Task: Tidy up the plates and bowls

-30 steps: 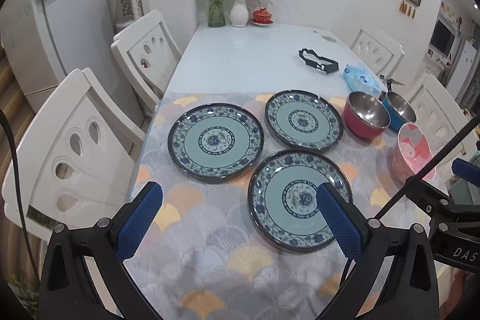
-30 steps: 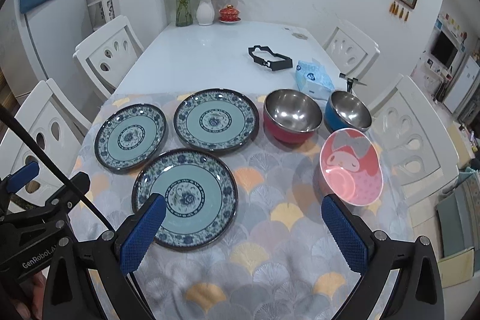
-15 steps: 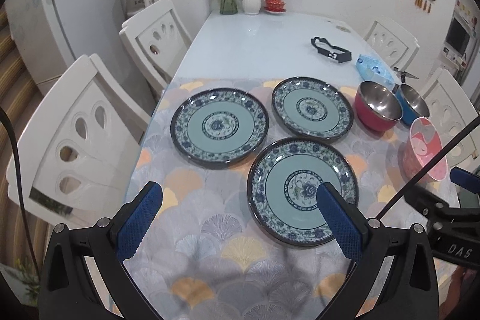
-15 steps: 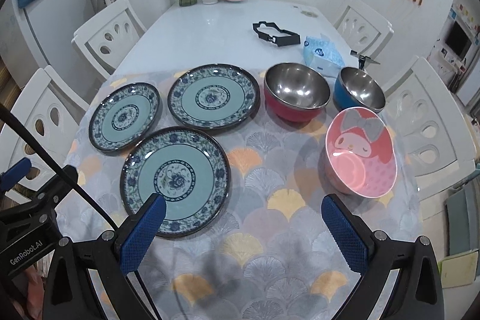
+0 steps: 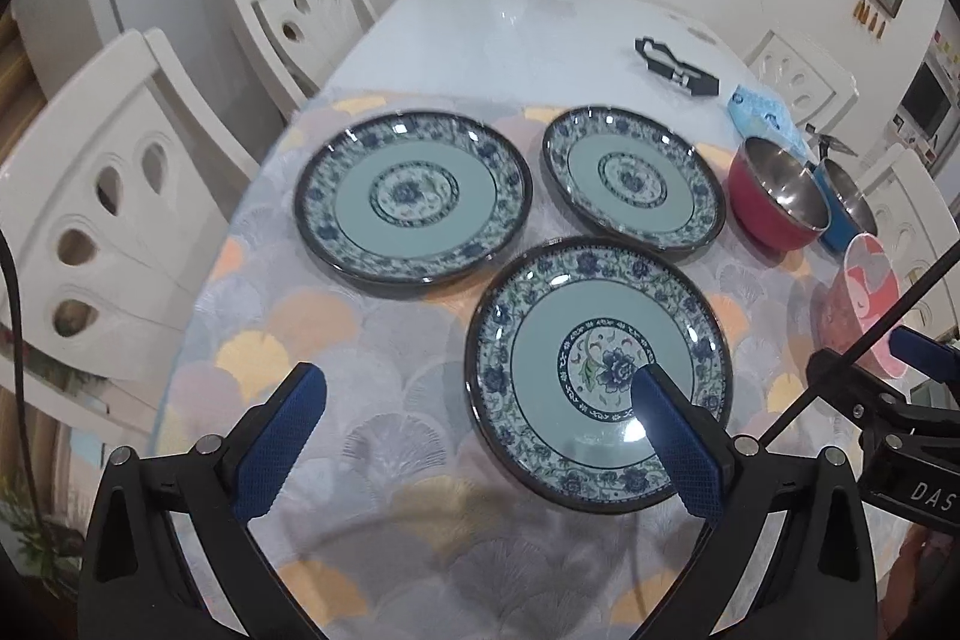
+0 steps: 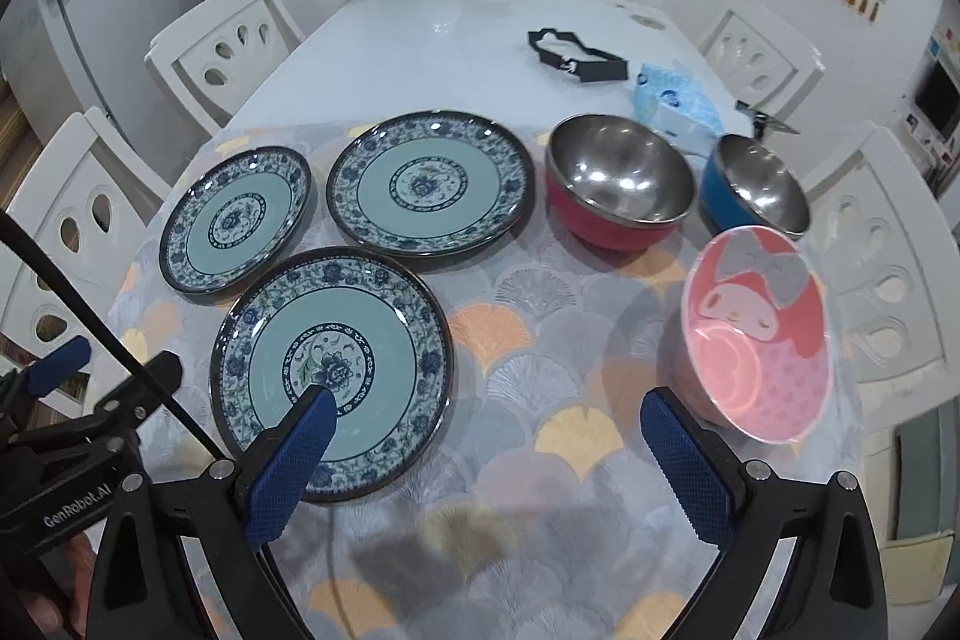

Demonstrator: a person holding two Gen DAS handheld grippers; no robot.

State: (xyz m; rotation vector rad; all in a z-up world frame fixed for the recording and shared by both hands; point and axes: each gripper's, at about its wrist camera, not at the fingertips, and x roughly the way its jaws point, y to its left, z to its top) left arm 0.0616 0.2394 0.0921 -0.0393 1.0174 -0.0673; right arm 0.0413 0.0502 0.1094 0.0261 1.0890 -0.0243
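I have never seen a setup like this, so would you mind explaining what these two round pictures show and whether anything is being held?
There is no robot here: a person holds a two-finger gripper in each hand, and each carries a fisheye camera looking along its blue fingers. One picture comes from the left gripper, the other from the right gripper. On the patterned tablecloth lie three blue floral plates, the nearest plate close below both grippers, plus a red steel bowl, a blue steel bowl and a pink cartoon bowl. Nothing is held; the right jaws are just closing slightly on air.
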